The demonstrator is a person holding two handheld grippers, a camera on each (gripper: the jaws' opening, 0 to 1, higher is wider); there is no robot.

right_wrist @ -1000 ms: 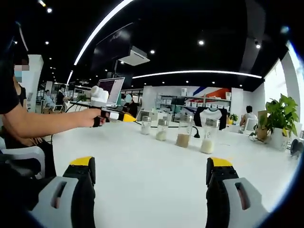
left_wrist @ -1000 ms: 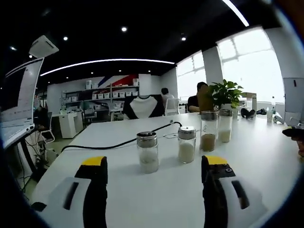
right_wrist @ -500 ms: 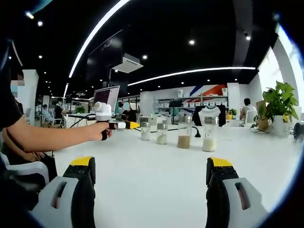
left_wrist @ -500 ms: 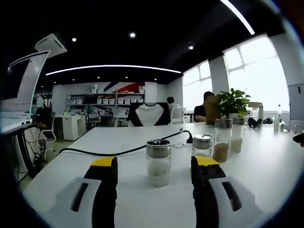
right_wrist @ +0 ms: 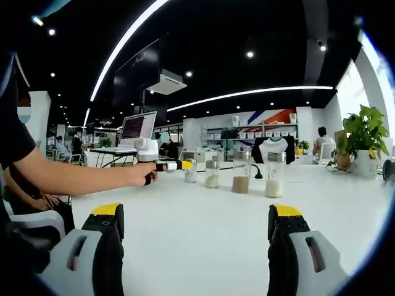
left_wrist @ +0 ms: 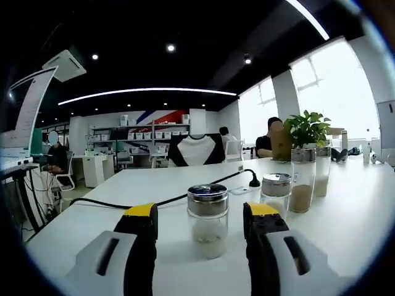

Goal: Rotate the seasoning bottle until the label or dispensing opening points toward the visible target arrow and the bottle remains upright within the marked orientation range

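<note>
Left gripper view: parted tongs (left_wrist: 202, 217) flank glass, metal-capped seasoning bottle (left_wrist: 208, 219).

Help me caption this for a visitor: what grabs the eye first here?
The short seasoning bottle stands upright on the white table, framed between the open left claw. Beside it runs a row of three more bottles, the nearest a short one. The right claw hangs open farther back.

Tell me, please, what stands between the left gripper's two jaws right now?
In the left gripper view, the short seasoning bottle with pale contents stands upright between the open jaws of the left gripper, on the white table. Contact is not evident.
</note>
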